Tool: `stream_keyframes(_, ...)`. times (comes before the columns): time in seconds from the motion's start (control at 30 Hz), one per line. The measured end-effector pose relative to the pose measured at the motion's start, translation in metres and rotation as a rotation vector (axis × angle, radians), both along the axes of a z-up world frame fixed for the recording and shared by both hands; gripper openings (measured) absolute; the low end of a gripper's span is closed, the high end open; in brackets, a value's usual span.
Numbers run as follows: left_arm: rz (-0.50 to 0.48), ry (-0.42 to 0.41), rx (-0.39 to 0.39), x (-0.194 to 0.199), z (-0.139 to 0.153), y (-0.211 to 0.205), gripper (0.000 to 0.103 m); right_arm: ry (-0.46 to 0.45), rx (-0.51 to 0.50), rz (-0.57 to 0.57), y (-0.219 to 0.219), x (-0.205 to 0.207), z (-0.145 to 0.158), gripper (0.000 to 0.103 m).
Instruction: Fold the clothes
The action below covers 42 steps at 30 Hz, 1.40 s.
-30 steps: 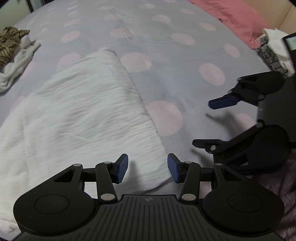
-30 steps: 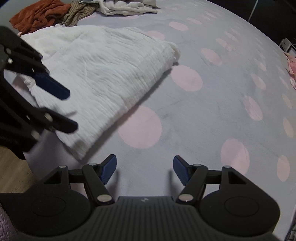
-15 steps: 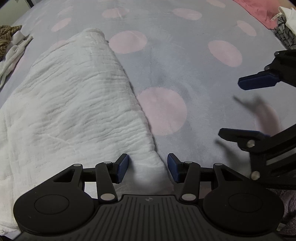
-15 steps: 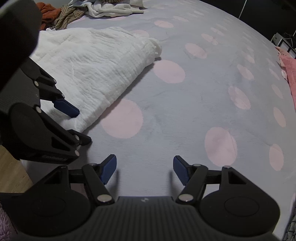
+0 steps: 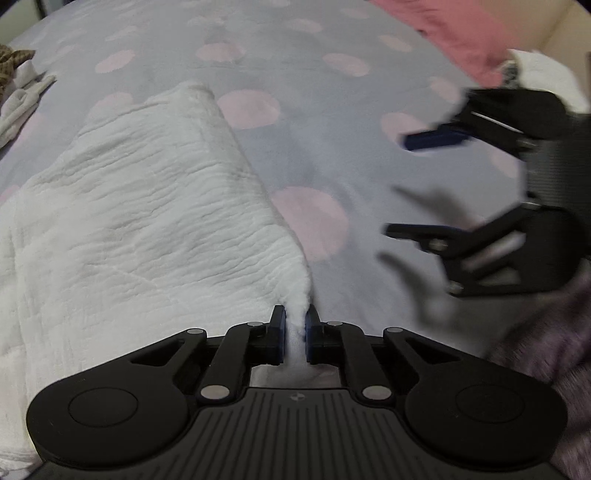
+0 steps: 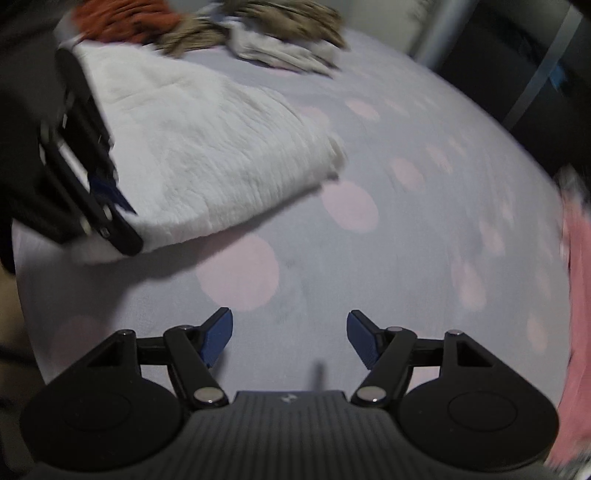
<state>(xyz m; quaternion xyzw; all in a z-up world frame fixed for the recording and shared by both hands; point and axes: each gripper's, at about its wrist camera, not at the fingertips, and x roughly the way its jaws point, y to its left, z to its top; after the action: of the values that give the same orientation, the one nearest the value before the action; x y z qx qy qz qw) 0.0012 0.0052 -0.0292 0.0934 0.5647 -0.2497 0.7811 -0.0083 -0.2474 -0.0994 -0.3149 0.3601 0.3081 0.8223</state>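
The white crinkled garment (image 5: 140, 206) is laid flat on the lavender bedsheet (image 5: 317, 122) with the pink dots, taking up the left half of the left wrist view. Its near corner is bunched into a little peak and caught between the blue pads (image 5: 279, 332) of the left gripper (image 5: 294, 330). The jaws are closing at this moment, and the cloth is squeezed between them already, pads pressed onto the fabric from both sides.

The right gripper (image 6: 290, 334) is held over bare sheet, just beside the garment's edge, with its jaws spread wide and nothing between them. It's also seen from the left wrist view at the right side (image 5: 413, 184), motion-blurred, apart from the cloth.

In the right wrist view the garment (image 6: 207, 155) is seen stretching away toward the upper left, and the left gripper (image 6: 118, 206) is found at its near corner, though the contact itself is blurred there.

A rumpled pile of other clothes (image 6: 207, 33) (rust-orange, tan striped, pale grey) is heaped at the far edge of the bed. A pink pillow or blanket (image 5: 443, 33) is spotted past the sheet at the upper right of the left view.
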Motion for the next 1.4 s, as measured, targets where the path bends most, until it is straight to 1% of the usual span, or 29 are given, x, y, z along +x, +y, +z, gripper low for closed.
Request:
stream_keyframes(0.1, -0.035, 0.007, -0.044, -0.018, 0.009, 0.01, 0.007, -0.095, -0.082, 0.167, 0.012, -0.014, -0.004, 0.071)
stream_keyframes(0.23, -0.089, 0.035, -0.057, -0.04, 0.013, 0.018, 0.007, -0.219, -0.216, 0.407, 0.023, -0.034, -0.015, 0.074)
stream_keyframes(0.3, -0.107, 0.046, -0.059, -0.049, 0.007, 0.019, 0.007, -0.273, -0.271, 0.497, 0.027, -0.038, -0.022, 0.074)
stream_keyframes(0.37, -0.105, 0.053, -0.064, -0.058, 0.009, 0.023, 0.007, -0.329, -0.322, 0.574, 0.031, -0.038, -0.027, 0.074)
stream_keyframes(0.4, -0.095, 0.057, -0.073, -0.06, 0.01, 0.025, 0.007, -0.367, -0.349, 0.616, 0.033, -0.038, -0.03, 0.075)
stream_keyframes(0.43, -0.083, 0.061, -0.083, -0.061, 0.011, 0.028, 0.007, -0.404, -0.374, 0.653, 0.035, -0.038, -0.032, 0.083)
stream_keyframes(0.5, -0.069, 0.065, -0.099, -0.064, 0.011, 0.032, 0.007, -0.464, -0.412, 0.749, 0.038, -0.04, -0.036, 0.088)
stream_keyframes(0.53, -0.066, 0.065, -0.104, -0.065, 0.012, 0.034, 0.007, -0.494, -0.43, 0.798, 0.04, -0.041, -0.038, 0.088)
stream_keyframes(0.6, -0.065, 0.063, -0.113, -0.067, 0.013, 0.034, 0.007, -0.528, -0.462, 0.859, 0.045, -0.037, -0.044, 0.088)
stream_keyframes(0.67, -0.06, 0.063, -0.121, -0.074, 0.022, 0.032, 0.007, -0.56, -0.494, 0.919, 0.051, -0.034, -0.05, 0.088)
stream_keyframes(0.9, -0.049, 0.062, -0.147, -0.083, 0.039, 0.035, 0.007, -0.598, -0.503, 1.01, 0.069, -0.009, -0.062, 0.086)
stream_keyframes(0.97, -0.046, 0.059, -0.153, -0.086, 0.042, 0.036, 0.007, -0.613, -0.5, 1.022, 0.073, -0.005, -0.065, 0.08)
stream_keyframes(1.0, -0.043, 0.058, -0.156, -0.086, 0.042, 0.034, 0.007, -0.626, -0.503, 1.031, 0.075, -0.004, -0.067, 0.067)
stream_keyframes(1.03, -0.042, 0.055, -0.158, -0.087, 0.043, 0.034, 0.007, -0.63, -0.509, 1.037, 0.078, -0.002, -0.068, 0.05)
stream_keyframes(1.13, -0.048, 0.038, -0.159, -0.091, 0.053, 0.035, 0.007, -0.615, -0.506, 1.047, 0.082, -0.001, -0.069, 0.029)
stream_keyframes(1.23, -0.058, 0.007, -0.155, -0.096, 0.069, 0.039, 0.007, -0.593, -0.486, 1.033, 0.083, 0.0, -0.063, 0.019)
stream_keyframes(1.3, -0.059, -0.016, -0.155, -0.1, 0.086, 0.044, 0.007, -0.579, -0.463, 1.001, 0.083, 0.0, -0.052, 0.017)
stream_keyframes(1.4, -0.062, -0.08, -0.149, -0.111, 0.114, 0.046, 0.007, -0.559, -0.439, 0.936, 0.086, -0.002, -0.032, 0.017)
